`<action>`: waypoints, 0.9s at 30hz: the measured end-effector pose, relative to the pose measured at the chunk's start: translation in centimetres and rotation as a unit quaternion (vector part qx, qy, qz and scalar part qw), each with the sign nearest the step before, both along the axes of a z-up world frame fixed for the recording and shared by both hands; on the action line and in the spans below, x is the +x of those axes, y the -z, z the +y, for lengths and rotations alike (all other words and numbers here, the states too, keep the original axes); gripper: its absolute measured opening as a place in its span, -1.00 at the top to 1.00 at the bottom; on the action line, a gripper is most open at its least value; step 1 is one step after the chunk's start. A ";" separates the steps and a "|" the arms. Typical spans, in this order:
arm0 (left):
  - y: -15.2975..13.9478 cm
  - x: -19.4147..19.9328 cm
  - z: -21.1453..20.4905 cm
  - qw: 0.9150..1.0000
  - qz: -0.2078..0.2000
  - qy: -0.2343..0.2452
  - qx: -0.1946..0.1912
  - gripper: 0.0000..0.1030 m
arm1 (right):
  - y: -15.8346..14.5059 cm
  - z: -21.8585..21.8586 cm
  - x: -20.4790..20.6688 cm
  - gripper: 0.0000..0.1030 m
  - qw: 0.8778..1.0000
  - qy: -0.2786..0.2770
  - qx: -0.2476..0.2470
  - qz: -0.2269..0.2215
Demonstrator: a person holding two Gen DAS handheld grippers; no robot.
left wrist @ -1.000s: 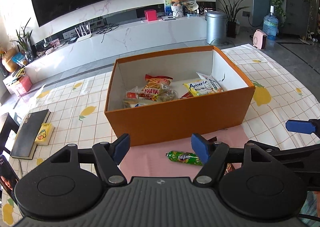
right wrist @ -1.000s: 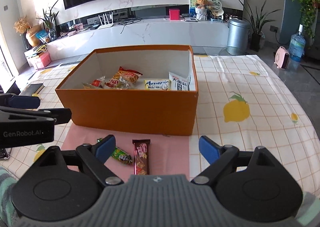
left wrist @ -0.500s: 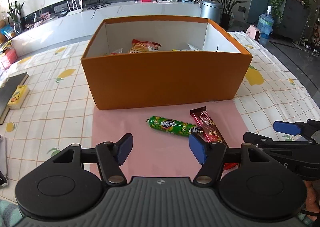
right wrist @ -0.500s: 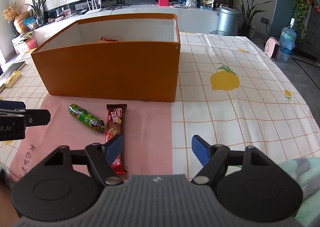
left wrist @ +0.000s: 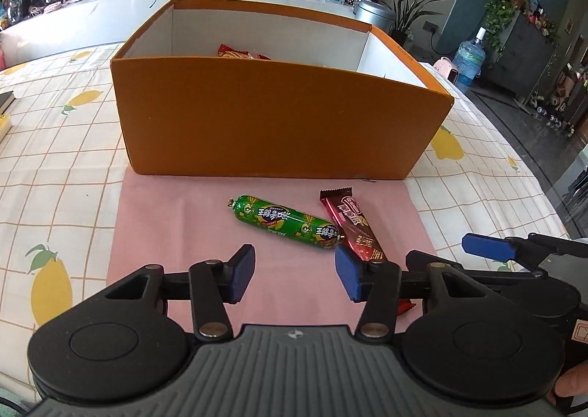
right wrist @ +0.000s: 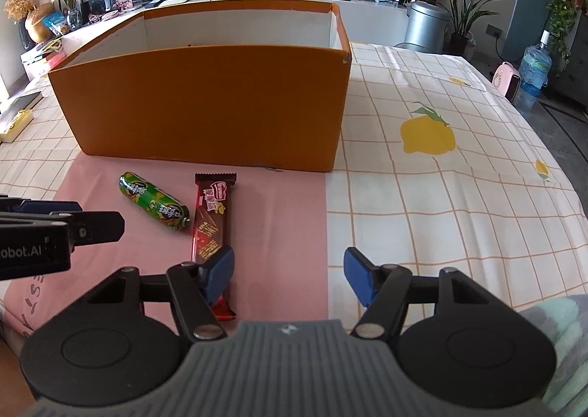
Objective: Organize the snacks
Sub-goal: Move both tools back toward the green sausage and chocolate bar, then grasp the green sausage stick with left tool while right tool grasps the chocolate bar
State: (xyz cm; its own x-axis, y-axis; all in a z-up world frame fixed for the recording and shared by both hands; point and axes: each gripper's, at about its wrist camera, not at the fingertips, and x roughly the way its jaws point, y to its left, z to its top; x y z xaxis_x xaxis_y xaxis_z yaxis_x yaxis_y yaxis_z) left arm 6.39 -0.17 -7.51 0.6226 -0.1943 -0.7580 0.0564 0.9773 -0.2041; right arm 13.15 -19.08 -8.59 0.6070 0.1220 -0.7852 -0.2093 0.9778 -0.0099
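Note:
An orange box (left wrist: 279, 115) stands on the lemon-print tablecloth, with a red snack packet (left wrist: 239, 52) just showing over its front wall. On the pink mat (left wrist: 176, 233) in front of it lie a green sausage snack (left wrist: 286, 222) and a brown-red chocolate bar (left wrist: 352, 226). My left gripper (left wrist: 294, 275) hovers low just short of the sausage, its jaws closing with nothing between them. My right gripper (right wrist: 290, 273) is closing too. Its left finger is over the near end of the chocolate bar (right wrist: 211, 226), and only mat and cloth show in its gap. The sausage (right wrist: 154, 205) lies to the left.
The left gripper's fingers (right wrist: 73, 222) reach in from the left edge of the right wrist view. A book and a yellow item (right wrist: 16, 123) lie at the table's far left. Bare tablecloth (right wrist: 441, 196) stretches to the right of the box. A white TV console and a bin (right wrist: 426, 24) stand behind.
Both grippers have sunk toward the pink mat and their jaws have narrowed. The box's front wall now hides most of the snacks inside. The sausage and bar look closer.

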 end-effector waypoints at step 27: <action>2.3 4.7 0.0 0.996 0.046 -0.065 -0.029 -0.27 | 2.1 3.5 2.5 0.22 0.997 -0.054 0.028 0.039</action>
